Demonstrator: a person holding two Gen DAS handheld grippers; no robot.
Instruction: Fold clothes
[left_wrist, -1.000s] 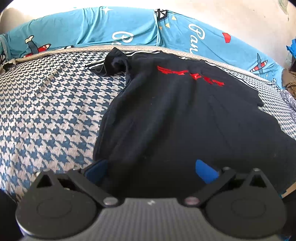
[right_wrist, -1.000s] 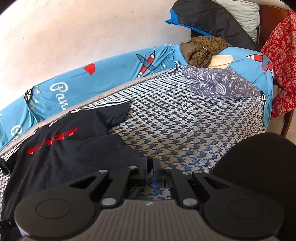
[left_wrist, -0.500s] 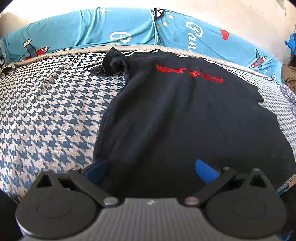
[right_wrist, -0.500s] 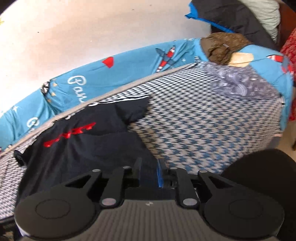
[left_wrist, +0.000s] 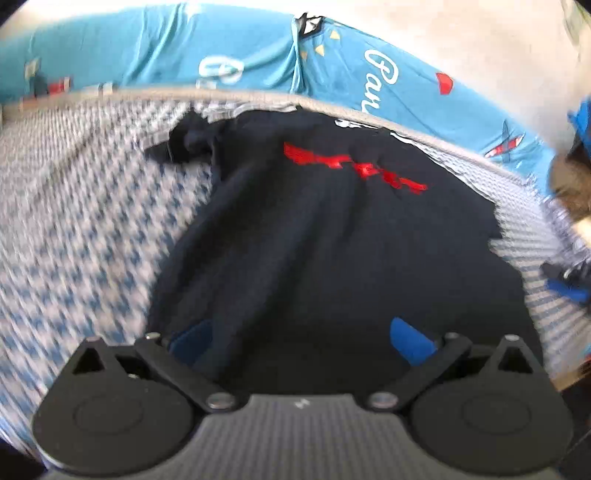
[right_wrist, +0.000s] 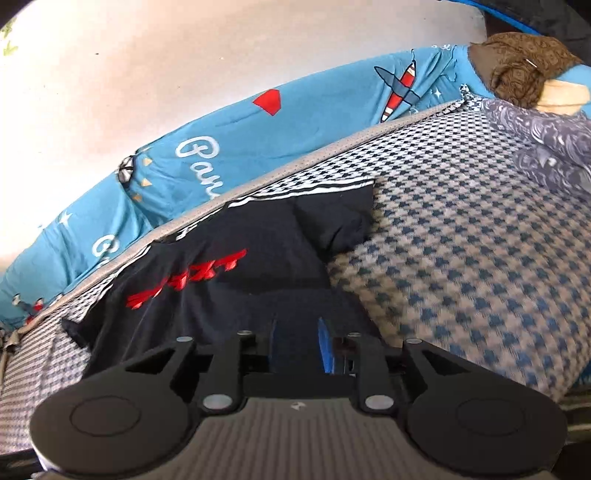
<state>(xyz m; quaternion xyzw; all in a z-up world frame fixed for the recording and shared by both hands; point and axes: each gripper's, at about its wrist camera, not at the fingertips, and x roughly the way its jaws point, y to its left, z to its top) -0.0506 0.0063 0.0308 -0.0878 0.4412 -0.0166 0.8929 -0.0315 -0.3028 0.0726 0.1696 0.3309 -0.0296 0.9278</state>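
A black T-shirt (left_wrist: 325, 236) with a red chest print lies spread flat on the blue-and-white houndstooth bed cover (left_wrist: 81, 236). Its left sleeve is bunched up at the far left. My left gripper (left_wrist: 300, 341) hovers open and wide over the shirt's near hem, with cloth below the blue pads (left_wrist: 412, 343) but not pinched. In the right wrist view, the T-shirt (right_wrist: 229, 295) lies left of centre with its right sleeve flat. My right gripper (right_wrist: 298, 345) sits over the shirt's near right edge. Its jaws are opening with a narrow gap, and I see no cloth pressed between them.
A bright blue cartoon-print bolster (right_wrist: 295, 122) runs along the white wall behind the bed. A grey patterned garment (right_wrist: 546, 147) and a brown one (right_wrist: 517, 70) are piled at the far right corner. Bare houndstooth cover (right_wrist: 480, 240) lies right of the shirt.
The right gripper's jaws have parted from shut, and it has swung left so the shirt fills more of its view. The left gripper has shifted a little; its picture is now blurred.
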